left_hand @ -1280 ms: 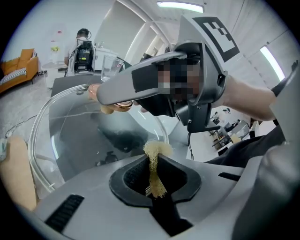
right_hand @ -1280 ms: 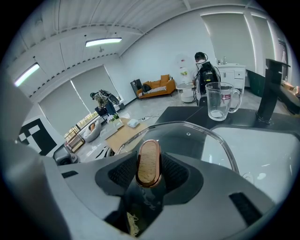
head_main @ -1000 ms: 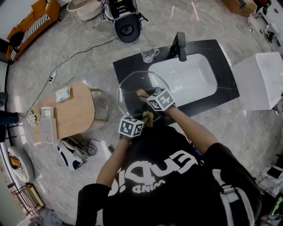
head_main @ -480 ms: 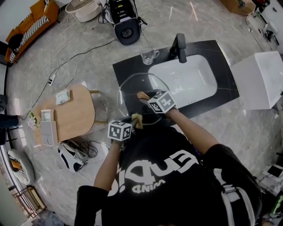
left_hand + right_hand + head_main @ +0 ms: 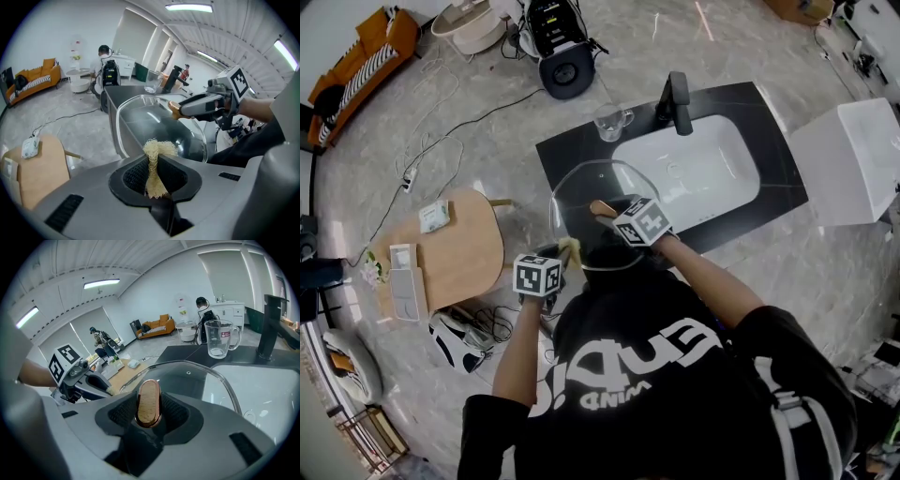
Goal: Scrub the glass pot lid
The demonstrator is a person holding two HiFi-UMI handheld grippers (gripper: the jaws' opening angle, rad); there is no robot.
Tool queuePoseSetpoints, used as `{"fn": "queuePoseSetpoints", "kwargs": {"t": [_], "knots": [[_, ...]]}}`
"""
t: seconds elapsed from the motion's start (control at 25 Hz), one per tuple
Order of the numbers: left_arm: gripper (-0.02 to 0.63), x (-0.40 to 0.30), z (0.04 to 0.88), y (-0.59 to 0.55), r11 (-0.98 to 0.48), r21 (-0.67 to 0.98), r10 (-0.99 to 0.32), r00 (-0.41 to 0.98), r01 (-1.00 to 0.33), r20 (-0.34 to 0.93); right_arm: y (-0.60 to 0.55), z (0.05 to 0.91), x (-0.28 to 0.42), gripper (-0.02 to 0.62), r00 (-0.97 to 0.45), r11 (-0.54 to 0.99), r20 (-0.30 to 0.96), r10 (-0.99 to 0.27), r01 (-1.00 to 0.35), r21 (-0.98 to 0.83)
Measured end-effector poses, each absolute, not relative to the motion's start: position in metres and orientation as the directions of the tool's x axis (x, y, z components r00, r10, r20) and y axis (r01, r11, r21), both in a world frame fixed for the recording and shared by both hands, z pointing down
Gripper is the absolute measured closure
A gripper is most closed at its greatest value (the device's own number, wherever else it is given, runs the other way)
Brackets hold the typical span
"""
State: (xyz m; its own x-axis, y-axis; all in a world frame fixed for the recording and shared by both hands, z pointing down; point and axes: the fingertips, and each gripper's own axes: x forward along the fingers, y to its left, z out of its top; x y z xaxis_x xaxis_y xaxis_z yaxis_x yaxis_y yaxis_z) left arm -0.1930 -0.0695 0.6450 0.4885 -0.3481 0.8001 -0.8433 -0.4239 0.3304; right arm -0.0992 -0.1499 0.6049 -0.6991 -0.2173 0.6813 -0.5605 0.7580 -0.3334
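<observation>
Right gripper [image 5: 148, 405]: jaws set fairly wide and clamped on the oval wooden knob [image 5: 148, 401] of the glass pot lid [image 5: 581, 187], 1 jaw pad on each side of the knob. The lid is carried clear of the surface, tilted, over the left front corner of the black bench [image 5: 572, 141], just beside the white sink [image 5: 694, 169]. Left gripper [image 5: 157, 164]: jaws drawn close and pinching 1 pale mesh scrubbing pad [image 5: 158, 159], whose frayed top stands proud of the jaws. In the head view the pad sits at the lid's lower-left rim; whether it touches the glass cannot be told. The 2 grippers face each other across the lid. Also on the bench: 1 clear glass mug [image 5: 611, 120], upright, near the back edge, and 1 black tap [image 5: 678, 101] behind the sink.
</observation>
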Motion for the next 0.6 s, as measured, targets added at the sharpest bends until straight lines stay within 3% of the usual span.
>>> {"fn": "queuePoseSetpoints", "kwargs": {"t": [0.6], "knots": [[0.549, -0.236, 0.651, -0.126, -0.277, 0.358, -0.413, 0.447, -0.892, 0.794, -0.149, 0.606, -0.099, 0.431, -0.699, 0.746, 0.683, -0.212, -0.567, -0.350]]}}
